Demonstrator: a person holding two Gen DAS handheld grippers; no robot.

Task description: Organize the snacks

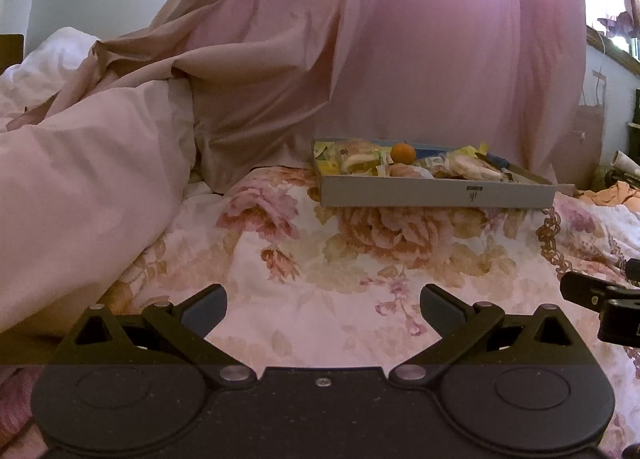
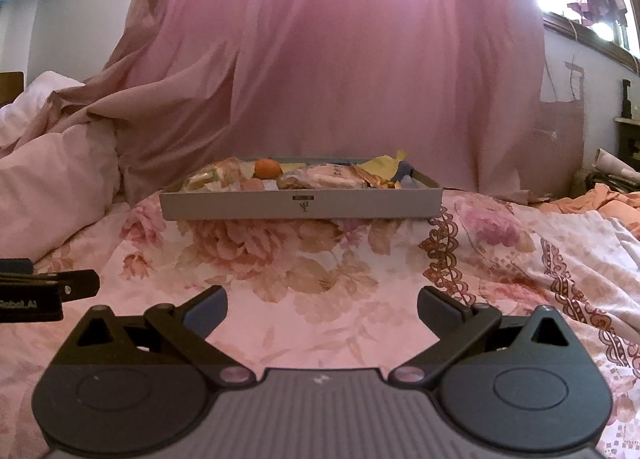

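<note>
Item: shallow grey cardboard tray [image 2: 300, 206] of snacks, sitting on a floral bedspread [image 2: 320, 271] at mid-frame in the right wrist view and right of centre in the left wrist view, a pink curtain [image 2: 360, 59] hanging behind it. Contents, all inside the rim: a small orange fruit [image 2: 267, 168], probably a mandarin, at the tray's centre-left; clear-wrapped buns or pastries [image 2: 332, 175]; yellow wrappers [image 2: 386, 163] toward the tray's right end; further packets too small to name. Handling, by judgement: wrapped goods are light, soft and crushable, their film crinkly and slippery, best pinched at a sealed edge or corner rather than across the filling; the fruit is firm, round and apt to roll, best taken across its widest part with mild pressure; the tray wall is thin card that may flex on the soft bedding. Tools: left gripper [image 1: 323, 309] and right gripper [image 2: 322, 309] both spread wide, holding nothing, low over the bedspread, well short of the tray.
</note>
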